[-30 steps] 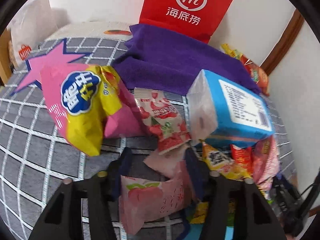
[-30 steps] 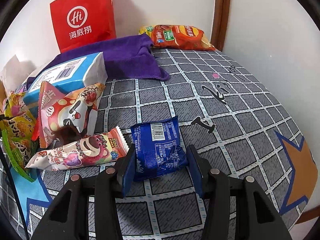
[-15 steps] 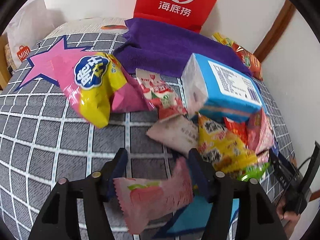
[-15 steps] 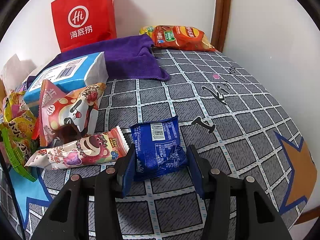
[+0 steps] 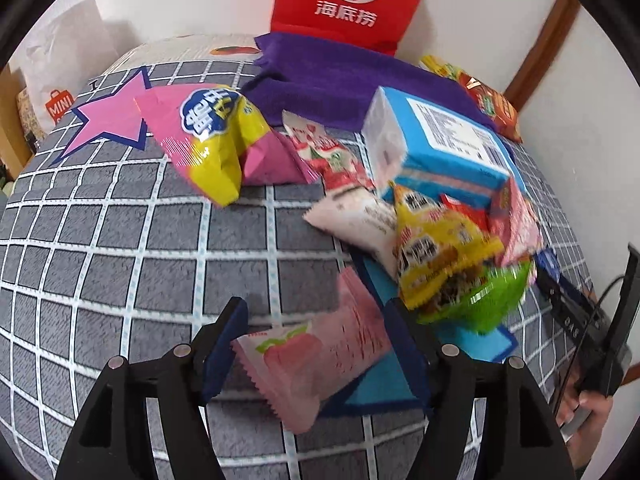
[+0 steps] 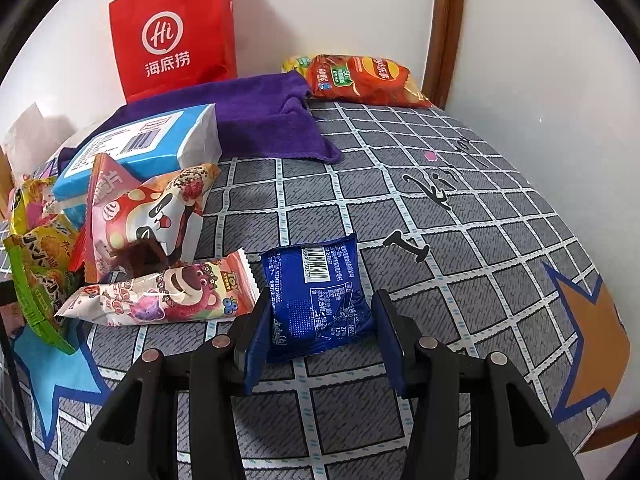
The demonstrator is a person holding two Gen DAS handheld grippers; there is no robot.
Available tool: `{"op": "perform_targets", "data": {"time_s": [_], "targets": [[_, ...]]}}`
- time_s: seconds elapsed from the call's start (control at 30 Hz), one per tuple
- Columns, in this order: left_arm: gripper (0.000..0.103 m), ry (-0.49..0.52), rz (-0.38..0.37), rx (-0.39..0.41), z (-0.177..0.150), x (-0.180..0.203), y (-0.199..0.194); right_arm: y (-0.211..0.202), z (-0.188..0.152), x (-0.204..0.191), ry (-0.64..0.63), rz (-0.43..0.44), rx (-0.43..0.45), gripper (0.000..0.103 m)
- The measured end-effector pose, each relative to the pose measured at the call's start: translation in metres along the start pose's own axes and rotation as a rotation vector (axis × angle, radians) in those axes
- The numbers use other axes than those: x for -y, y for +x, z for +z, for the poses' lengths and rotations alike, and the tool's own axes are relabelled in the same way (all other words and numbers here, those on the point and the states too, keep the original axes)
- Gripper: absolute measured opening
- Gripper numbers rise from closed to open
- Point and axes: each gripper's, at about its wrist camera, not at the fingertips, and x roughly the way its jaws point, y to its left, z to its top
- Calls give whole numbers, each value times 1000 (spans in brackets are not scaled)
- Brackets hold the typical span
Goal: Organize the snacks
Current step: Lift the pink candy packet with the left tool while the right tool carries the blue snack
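Note:
My left gripper (image 5: pixel 316 344) is shut on a pink peach-print snack packet (image 5: pixel 312 352) and holds it lifted above the grey checked mat (image 5: pixel 120 264). Behind it lies the snack pile: a yellow and pink chip bag (image 5: pixel 212 140), a strawberry packet (image 5: pixel 328 152), a blue box (image 5: pixel 436 144), and a yellow and green bag (image 5: pixel 448 264). My right gripper (image 6: pixel 320 328) has its jaws on both sides of a blue snack packet (image 6: pixel 320 296) that lies flat on the mat (image 6: pixel 480 240). A bear-print packet (image 6: pixel 168 296) lies to its left.
A red paper bag (image 6: pixel 172 32) stands at the wall behind a purple towel (image 6: pixel 260 116). An orange chip bag (image 6: pixel 360 80) lies in the far corner by a wooden door frame (image 6: pixel 448 28). A white shopping bag (image 5: pixel 64 64) stands at the far left.
My left gripper has pulled back from the pile with the pink packet in it, raising it off the mat. The right gripper and the blue packet have barely moved.

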Motion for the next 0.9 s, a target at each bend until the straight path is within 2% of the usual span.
{"op": "perform_targets", "data": {"time_s": [0.17, 0.3, 0.63, 0.73, 0.9], "targets": [[65, 48, 33, 15, -14, 7, -4, -15, 0, -1, -13, -7, 13, 48], [49, 59, 22, 38, -18, 9, -10, -32, 4, -3, -21, -6, 49, 48], [30, 92, -12, 69, -17, 19, -32, -65, 20, -15, -38, 21, 110, 48], [20, 97, -24, 77, -13, 20, -39, -73, 24, -20, -46, 34, 126, 48], [19, 103, -28, 99, -7, 21, -45, -81, 29, -27, -57, 49, 145, 48]]}}
